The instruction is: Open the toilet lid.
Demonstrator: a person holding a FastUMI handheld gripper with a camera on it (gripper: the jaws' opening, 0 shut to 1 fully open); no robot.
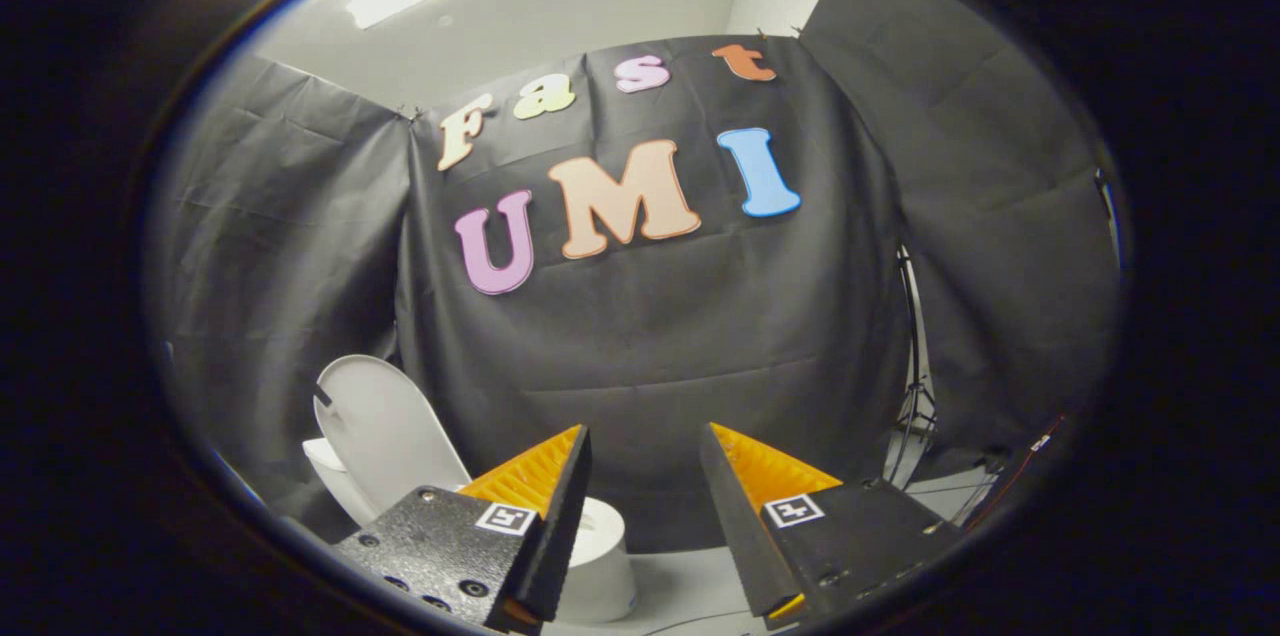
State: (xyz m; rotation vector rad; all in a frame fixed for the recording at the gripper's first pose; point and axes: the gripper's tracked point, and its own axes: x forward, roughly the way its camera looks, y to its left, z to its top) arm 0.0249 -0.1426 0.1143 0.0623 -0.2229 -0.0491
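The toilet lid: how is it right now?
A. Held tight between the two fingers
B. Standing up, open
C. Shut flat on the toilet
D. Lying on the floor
B: the lid stands raised, leaning back over the toilet, off beyond the left finger, while the gripper is open with nothing between its fingers.

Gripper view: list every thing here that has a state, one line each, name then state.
toilet lid: raised, standing upright and leaning back, apart from the tongs.
toilet bowl: uncovered, low beyond the left finger.
tongs: open, fingers spread, nothing between them, held above the toilet.
tripod stand: standing upright by the booth wall, beyond the right finger.
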